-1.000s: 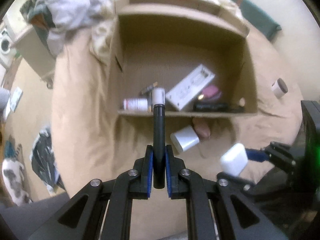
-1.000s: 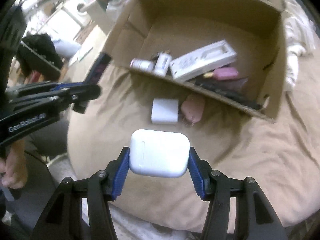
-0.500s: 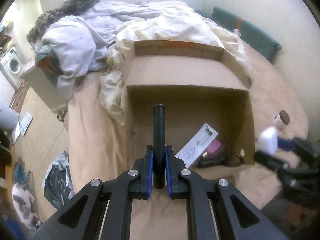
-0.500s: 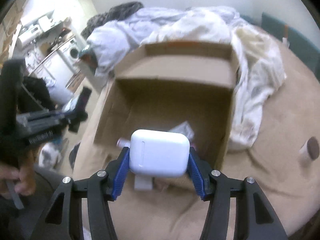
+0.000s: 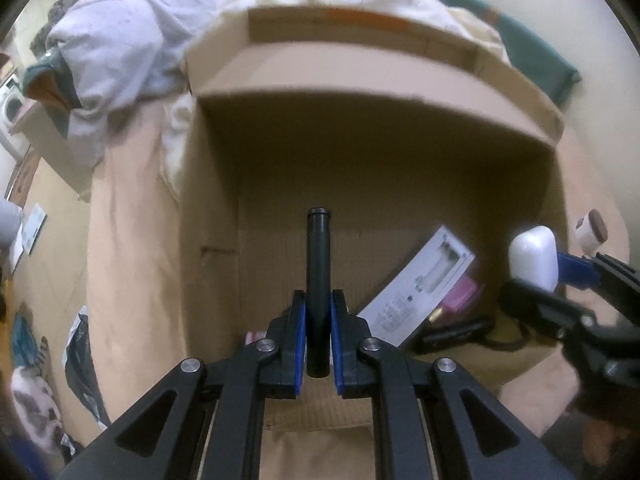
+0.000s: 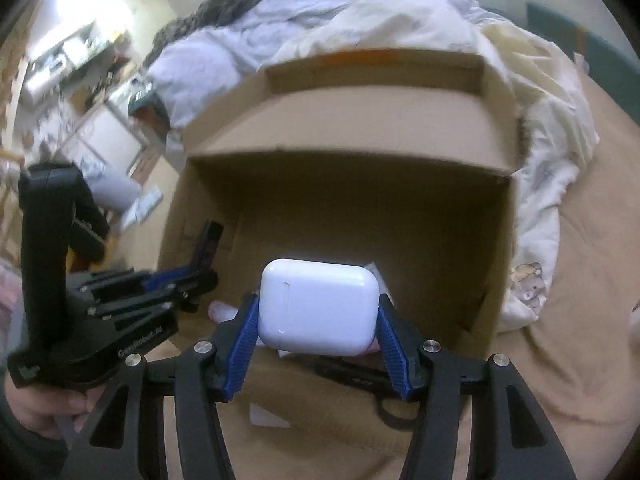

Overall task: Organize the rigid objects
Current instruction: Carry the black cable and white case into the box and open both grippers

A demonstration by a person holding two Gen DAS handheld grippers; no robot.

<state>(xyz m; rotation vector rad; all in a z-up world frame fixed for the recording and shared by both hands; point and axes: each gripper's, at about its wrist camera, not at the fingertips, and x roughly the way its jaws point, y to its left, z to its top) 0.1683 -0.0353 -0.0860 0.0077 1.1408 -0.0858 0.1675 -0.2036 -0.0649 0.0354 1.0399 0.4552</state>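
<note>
Left gripper [image 5: 318, 344] clamps a black tube [image 5: 318, 280]; right gripper [image 6: 318, 338] clamps a white case [image 6: 318, 312]. Both hang above the cardboard box [image 5: 380, 80] ahead: delivery step; next, lower and release the 2 items inside.

A home bedroom, bed [image 5: 132, 216] with tan sheet, crumpled duvet [image 6: 400, 20] behind the cardboard box [image 5: 360, 80], washing machine [image 5: 12, 100] left of the bed

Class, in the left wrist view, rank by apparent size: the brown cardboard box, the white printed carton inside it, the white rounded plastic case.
1. Brown cardboard box
2. White printed carton
3. White rounded plastic case, though it sits nearer the camera, so this ranking is unsure.
</note>
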